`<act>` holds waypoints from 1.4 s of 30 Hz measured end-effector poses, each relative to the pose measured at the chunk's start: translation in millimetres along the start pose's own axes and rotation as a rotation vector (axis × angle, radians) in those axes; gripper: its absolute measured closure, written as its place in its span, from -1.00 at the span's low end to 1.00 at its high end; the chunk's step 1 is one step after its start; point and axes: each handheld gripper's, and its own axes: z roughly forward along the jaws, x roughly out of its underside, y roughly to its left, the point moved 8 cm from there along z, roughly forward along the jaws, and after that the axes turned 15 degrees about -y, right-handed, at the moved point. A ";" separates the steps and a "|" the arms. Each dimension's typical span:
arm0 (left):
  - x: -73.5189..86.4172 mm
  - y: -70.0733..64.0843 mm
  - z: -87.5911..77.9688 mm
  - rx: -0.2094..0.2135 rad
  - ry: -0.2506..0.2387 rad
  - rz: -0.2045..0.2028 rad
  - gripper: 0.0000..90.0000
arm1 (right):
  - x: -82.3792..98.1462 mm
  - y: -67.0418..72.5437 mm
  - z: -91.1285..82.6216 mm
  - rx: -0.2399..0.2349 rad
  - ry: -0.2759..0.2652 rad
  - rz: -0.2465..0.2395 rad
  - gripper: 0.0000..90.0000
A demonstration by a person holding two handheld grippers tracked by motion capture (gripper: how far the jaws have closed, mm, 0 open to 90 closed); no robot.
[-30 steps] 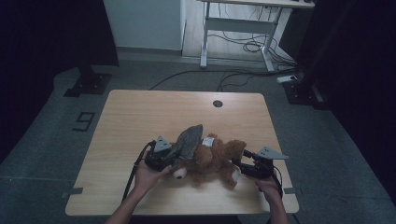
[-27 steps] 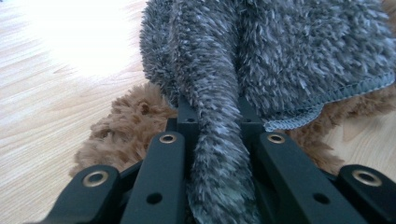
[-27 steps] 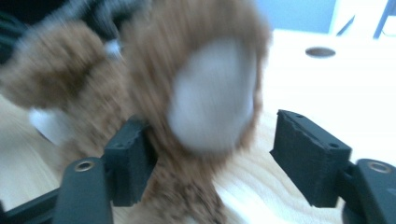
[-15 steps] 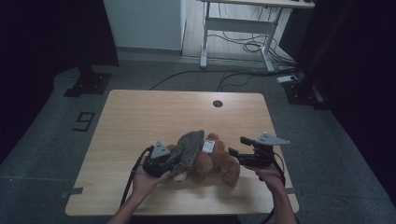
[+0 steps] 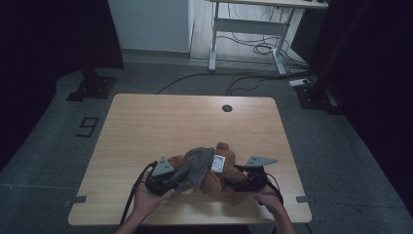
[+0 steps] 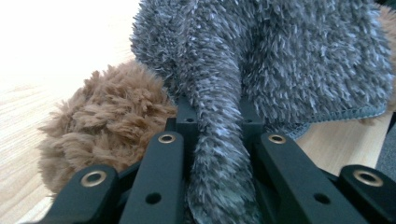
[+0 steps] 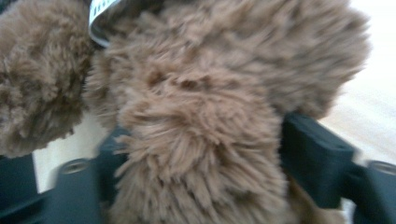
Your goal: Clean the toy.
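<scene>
Jaws, left: pressed onto a bunched fold of the grey cloth (image 6: 261,70), which runs down between them; left gripper (image 5: 163,181) sits at the near-left of the toy.
Jaws, right: closed on a tuft or limb of the brown toy (image 7: 210,121); the fur fills the gap between them. Right gripper (image 5: 246,183) sits at the toy's near-right.
Toy: lies on the table (image 5: 160,122), near the front edge, roughly centred, between the two grippers.
Cloth: fuzzy, hemmed edge showing; draped over the toy's left and middle, white tag (image 5: 218,164) just beside its right edge.
Likely reason for hold: right side pins the toy so it cannot slide; left side grips the cloth to pull it over or off the body. Which way, I cannot tell.
Hands: both low at the table's edge, close in on the toy.
Handling guess: soft pile, both pieces give; the cloth may drag the toy along if the right grip slackens.
Table elsewhere: bare wood, a round cable hole (image 5: 227,107) at the far side.
</scene>
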 end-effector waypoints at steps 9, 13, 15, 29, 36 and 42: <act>3.3 -8.5 -2.7 0.001 -0.021 0.007 0.71 | 13.8 1.3 6.3 0.015 -0.020 -0.030 0.19; 0.3 -5.4 5.9 -0.002 -0.022 -0.003 0.71 | 11.1 -7.5 11.8 0.087 -0.051 -0.050 0.26; -2.4 -4.7 11.4 -0.008 -0.023 0.006 0.71 | 8.6 -13.9 15.1 0.122 -0.063 -0.050 0.28; -25.4 27.4 60.2 -0.106 0.001 0.085 0.71 | -8.8 -58.9 30.3 0.271 -0.105 0.003 0.32; -30.6 23.1 45.8 -0.056 0.007 0.014 0.70 | 2.1 -45.0 18.7 0.192 -0.122 0.006 0.24; -55.0 9.8 47.3 -0.046 -0.014 0.037 0.70 | 6.6 -40.8 15.0 0.179 -0.111 0.003 0.24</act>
